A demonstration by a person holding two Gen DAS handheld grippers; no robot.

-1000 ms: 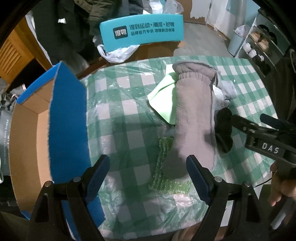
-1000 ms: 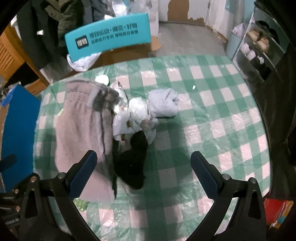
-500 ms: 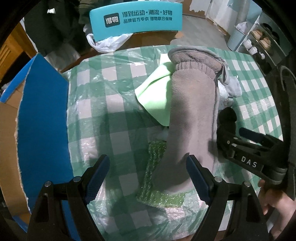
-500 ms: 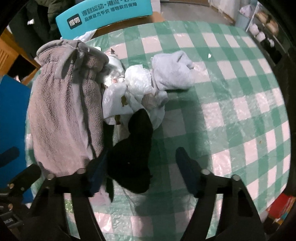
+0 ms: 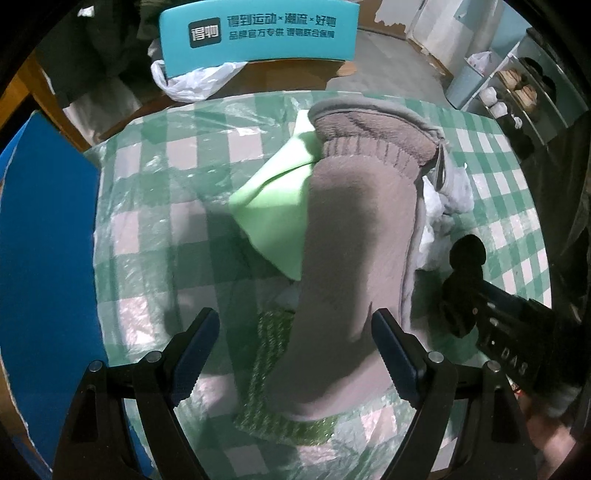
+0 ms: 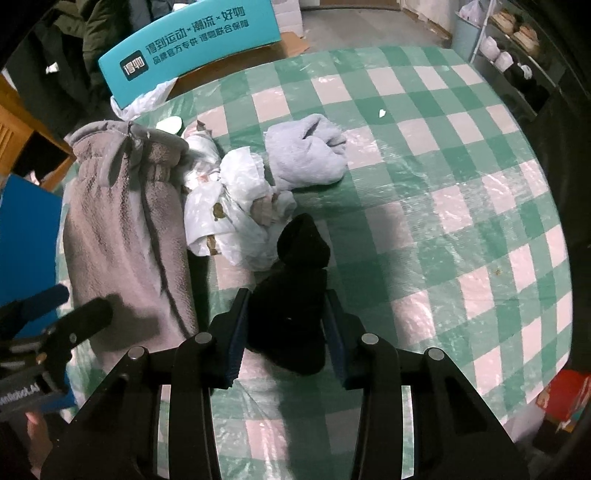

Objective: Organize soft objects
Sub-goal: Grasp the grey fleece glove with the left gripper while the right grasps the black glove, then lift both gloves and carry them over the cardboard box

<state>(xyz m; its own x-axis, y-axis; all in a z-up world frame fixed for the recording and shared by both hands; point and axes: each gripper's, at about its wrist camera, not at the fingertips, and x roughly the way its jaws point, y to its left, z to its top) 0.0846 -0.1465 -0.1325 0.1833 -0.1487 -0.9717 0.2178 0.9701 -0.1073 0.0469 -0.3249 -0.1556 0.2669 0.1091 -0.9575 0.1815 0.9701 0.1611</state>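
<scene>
A long grey fleece pouch (image 5: pixel 354 236) lies on the green checked table (image 5: pixel 147 236), over a light green cloth (image 5: pixel 277 206) and a green glittery cloth (image 5: pixel 273 369). My left gripper (image 5: pixel 295 350) is open, its fingers on either side of the pouch's near end. My right gripper (image 6: pixel 286 332) is shut on a black sock (image 6: pixel 295 295), which also shows in the left wrist view (image 5: pixel 465 258). Beside the pouch (image 6: pixel 122 229) lie a crumpled white plastic bag (image 6: pixel 236 206) and a light grey cloth (image 6: pixel 306 151).
An open cardboard box with blue flaps (image 5: pixel 44 258) stands at the table's left edge. A teal sign (image 5: pixel 258 33) and a white bag (image 5: pixel 192 81) are behind the table. Shelves with shoes (image 5: pixel 517 92) stand at the far right.
My right gripper has moved down onto the black sock and closed on it. My left gripper has moved forward over the grey pouch's near end, still open.
</scene>
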